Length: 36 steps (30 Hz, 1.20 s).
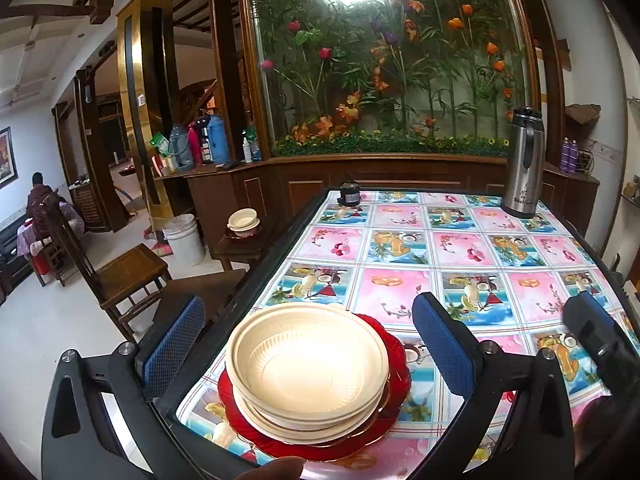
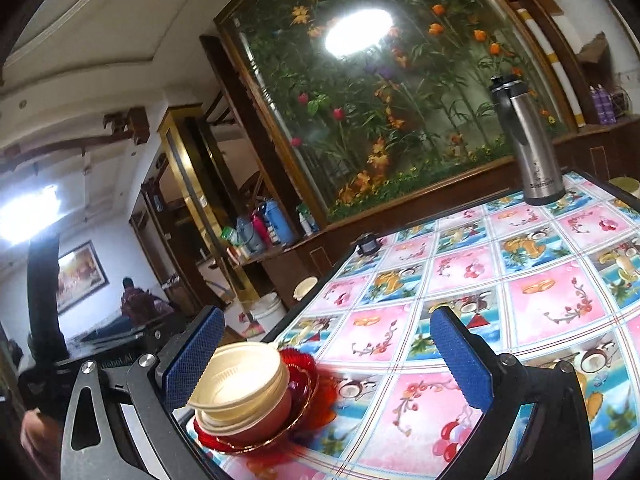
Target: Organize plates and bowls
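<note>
A stack of cream bowls (image 1: 308, 364) rests on a red scalloped plate (image 1: 394, 380) at the near left corner of the table (image 1: 400, 240). My left gripper (image 1: 308, 340) is open wide. Its blue pads (image 1: 172, 344) stand on either side of the stack, clear of it. In the right wrist view the cream bowls (image 2: 240, 376) sit in a brownish bowl (image 2: 272, 412) over red dishes (image 2: 308, 388). My right gripper (image 2: 328, 356) is open, with the stack beside its left pad (image 2: 196, 356) and nothing gripped. It also shows at the right edge of the left wrist view as the right gripper (image 1: 596, 332).
A steel thermos (image 1: 522, 164) stands at the table's far right and a small black object (image 1: 349, 194) at its far edge. Another stack of bowls (image 1: 243, 222) sits on a stool left of the table, near a white bucket (image 1: 184, 238) and wooden chairs (image 1: 120, 272).
</note>
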Available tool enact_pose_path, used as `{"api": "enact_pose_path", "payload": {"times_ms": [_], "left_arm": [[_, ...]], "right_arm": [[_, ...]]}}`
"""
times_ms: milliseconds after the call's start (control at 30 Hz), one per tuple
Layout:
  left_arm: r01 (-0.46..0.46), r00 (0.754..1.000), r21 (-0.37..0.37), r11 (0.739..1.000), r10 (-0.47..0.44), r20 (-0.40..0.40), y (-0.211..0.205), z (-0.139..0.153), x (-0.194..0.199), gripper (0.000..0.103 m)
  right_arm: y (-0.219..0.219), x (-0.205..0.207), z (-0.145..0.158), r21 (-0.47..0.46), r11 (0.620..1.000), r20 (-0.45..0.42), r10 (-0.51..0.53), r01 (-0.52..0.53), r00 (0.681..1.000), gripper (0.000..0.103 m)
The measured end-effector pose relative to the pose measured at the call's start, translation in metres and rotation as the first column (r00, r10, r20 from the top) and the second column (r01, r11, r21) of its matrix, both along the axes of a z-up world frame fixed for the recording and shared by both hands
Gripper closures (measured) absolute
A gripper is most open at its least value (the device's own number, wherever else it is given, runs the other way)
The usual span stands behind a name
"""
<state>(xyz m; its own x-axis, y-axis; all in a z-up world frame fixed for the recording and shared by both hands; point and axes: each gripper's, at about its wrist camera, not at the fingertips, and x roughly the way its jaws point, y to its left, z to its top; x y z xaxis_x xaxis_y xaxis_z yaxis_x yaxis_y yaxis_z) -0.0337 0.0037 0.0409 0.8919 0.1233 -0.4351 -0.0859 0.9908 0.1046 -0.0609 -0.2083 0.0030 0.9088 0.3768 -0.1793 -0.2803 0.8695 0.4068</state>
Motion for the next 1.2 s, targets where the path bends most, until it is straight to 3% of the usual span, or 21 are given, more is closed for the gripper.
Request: {"api": "enact_pose_path", "payload": {"times_ms": [500, 1200], "left_arm": [[-0.066, 0.998, -0.070, 0.995, 0.064, -0.029, 0.038, -0.005, 0.005, 0.000], [-0.140, 0.989, -0.064, 0.988, 0.137, -0.057, 0.061, -0.015, 0.010, 0.000]], "right_arm": [[0.042, 0.005, -0.005, -0.069, 0.995, -0.027, 0.070, -0.071, 0.997, 0.000], [0.084, 0.009, -0.011, -0.137, 0.978, -0.057, 0.152, -0.159, 0.987, 0.000]]}}
